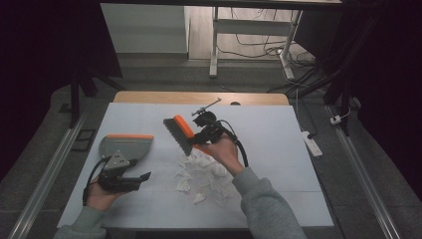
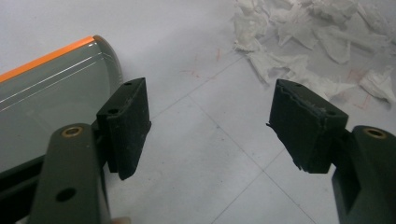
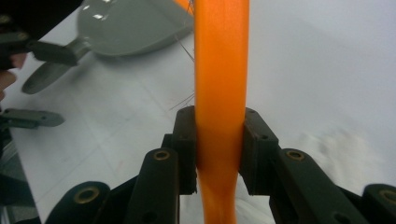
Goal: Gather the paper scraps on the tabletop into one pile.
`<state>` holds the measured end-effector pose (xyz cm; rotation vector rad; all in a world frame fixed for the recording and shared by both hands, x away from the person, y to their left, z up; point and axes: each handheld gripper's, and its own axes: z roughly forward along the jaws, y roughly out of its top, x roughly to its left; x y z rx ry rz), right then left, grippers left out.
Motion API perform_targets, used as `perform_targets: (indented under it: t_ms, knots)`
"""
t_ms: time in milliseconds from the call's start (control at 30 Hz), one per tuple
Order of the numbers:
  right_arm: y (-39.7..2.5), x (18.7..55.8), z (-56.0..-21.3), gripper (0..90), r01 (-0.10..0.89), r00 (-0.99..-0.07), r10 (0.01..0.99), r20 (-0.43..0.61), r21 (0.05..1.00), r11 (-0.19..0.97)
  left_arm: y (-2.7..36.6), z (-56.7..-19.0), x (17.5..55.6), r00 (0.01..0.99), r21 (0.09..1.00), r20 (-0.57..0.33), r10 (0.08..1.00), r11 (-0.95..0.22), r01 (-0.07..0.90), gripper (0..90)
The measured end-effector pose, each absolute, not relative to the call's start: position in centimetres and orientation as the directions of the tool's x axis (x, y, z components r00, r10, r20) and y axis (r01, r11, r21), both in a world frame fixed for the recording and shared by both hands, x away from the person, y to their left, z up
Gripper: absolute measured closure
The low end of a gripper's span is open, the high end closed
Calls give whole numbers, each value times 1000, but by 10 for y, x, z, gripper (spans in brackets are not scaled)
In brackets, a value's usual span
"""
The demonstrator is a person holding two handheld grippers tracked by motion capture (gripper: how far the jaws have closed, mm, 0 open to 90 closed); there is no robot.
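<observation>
Dustpan (image 1: pixel 125 146): grey with an orange front edge, lying flat on the left part of the desk (image 1: pixel 278 144), its handle pointing toward the near side. In the left gripper view its grey pan (image 2: pixel 46 98) fills the left side, orange lip uppermost.

Left gripper (image 1: pixel 130 180): held in the person's left hand (image 1: pixel 102 194) at the near left, just beside the dustpan handle. Jaws spread wide with nothing between them (the left gripper view shows bare desk surface in the gap); the left pad (image 2: pixel 125 126) sits close against the pan's edge, whether touching cannot be told.

Paper scraps (image 1: pixel 199 172): a loose heap of torn white pieces on the desk near the middle, between the two hands. In the left gripper view the scraps (image 2: pixel 303 42) lie at the far right, beyond the jaws.

Brush (image 1: pixel 180 133): orange back, dark bristles, held up off the desk above the far edge of the scraps, head tilted to the upper left.

Right gripper (image 1: pixel 201 137): in the person's right hand (image 1: pixel 224 153), grey sleeve behind. Jaws pinching the brush's orange handle (image 3: pixel 220 93), one pad on each side (seen plainly in the right gripper view), with the dustpan (image 3: pixel 130 25) farther off at the upper left.
</observation>
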<state>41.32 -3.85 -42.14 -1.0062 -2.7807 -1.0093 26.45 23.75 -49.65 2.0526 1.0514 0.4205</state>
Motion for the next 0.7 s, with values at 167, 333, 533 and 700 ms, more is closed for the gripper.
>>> perform_targets:
  t_ms: [167,333,533,700]
  knots:
    - [-10,404,-448,705,574,-808,531,254,541,614,236,-497,264,609,760,-51,791,-365,538,298]
    - [-6,405,-470,706,584,-801,557,218,486,650,239,-497,264,606,762,-54,794,-359,539,299]
    - [-51,410,-465,706,625,-758,621,201,497,603,236,-498,265,608,757,-52,792,-366,541,298]
    - [-65,397,-439,706,581,-787,577,217,575,576,235,-497,265,609,756,-50,792,-368,541,298]
